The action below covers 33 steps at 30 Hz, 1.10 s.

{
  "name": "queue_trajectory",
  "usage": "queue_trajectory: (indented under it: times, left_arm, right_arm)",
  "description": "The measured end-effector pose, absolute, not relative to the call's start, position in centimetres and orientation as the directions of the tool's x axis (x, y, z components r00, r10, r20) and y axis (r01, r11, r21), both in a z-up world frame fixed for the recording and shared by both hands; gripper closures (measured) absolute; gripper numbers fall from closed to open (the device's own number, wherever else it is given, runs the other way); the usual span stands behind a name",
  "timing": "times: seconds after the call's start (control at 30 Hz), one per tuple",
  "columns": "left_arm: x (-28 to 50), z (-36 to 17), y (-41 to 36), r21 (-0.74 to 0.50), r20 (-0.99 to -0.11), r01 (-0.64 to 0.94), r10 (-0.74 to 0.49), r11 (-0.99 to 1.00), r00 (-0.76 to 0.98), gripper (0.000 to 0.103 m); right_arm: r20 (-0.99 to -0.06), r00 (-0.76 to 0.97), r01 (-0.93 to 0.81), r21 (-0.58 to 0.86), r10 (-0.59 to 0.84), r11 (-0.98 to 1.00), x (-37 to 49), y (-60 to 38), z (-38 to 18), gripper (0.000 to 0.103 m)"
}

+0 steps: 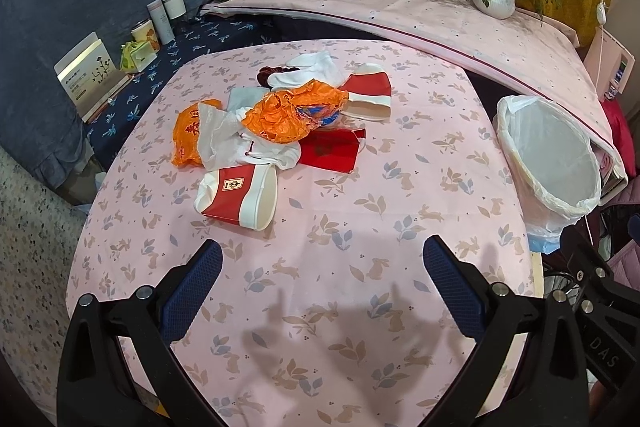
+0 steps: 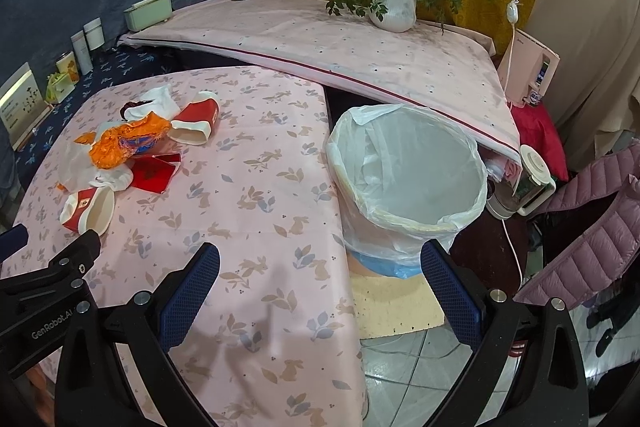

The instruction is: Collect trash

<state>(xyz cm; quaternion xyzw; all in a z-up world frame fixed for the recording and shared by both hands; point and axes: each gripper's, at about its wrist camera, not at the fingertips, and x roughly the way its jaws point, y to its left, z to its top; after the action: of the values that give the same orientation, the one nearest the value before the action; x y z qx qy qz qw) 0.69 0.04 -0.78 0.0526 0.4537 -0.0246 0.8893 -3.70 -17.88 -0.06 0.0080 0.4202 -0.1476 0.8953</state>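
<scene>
Trash lies heaped on the far left part of the table (image 1: 360, 267), well apart from both grippers. At the heap's left sits an orange bag (image 1: 188, 135) half under a white plastic bag (image 1: 224, 139). Just near of them a red-and-white paper cup (image 1: 240, 197) lies on its side, mouth to the right. It looks light and easily crushed, so I would pinch its rim wall gently. In the middle a crumpled orange wrapper (image 1: 292, 113) tops the pile; it seems thin, slippery and springy, best taken by a bunched fold. A flat red packet (image 1: 332, 151) lies to its right, and a second cup (image 1: 370, 91) further back. The left gripper (image 1: 322, 285) hovers over bare cloth, jaws wide apart and empty. To the right, beside the table edge, stands the lined bin (image 2: 408, 171), nothing visible inside. The right gripper (image 2: 320, 289) hangs near it, likewise spread and empty.
</scene>
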Motion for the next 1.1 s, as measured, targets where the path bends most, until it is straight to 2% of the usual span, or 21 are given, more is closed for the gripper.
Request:
queue_trajectory:
  times: [0.7,0.93,1.1]
  left_arm:
    - [0.7,-0.2,-0.3,0.066,-0.796,0.127,-0.024,0.99,0.605,0.007]
    - [1.8,-1.0,1.8,0.093,-0.786,0.109,0.005,0.99,0.618,0.009]
    - [3.7,-2.2,5.0,0.063,-0.789,0.08,0.001,0.995,0.615,0.009]
  right_arm:
    - [-0.739,0.611,0.303,-0.115,-0.286,0.946,-4.0,-18.2,1.0,0.007]
    - [-0.74,0.618,0.299,-0.091,-0.266,0.95,-3.4,-17.3,0.6,0.007]
    - [-0.742,0.619,0.285,-0.091,-0.256,0.954,-2.4,-15.9,0.1,0.007]
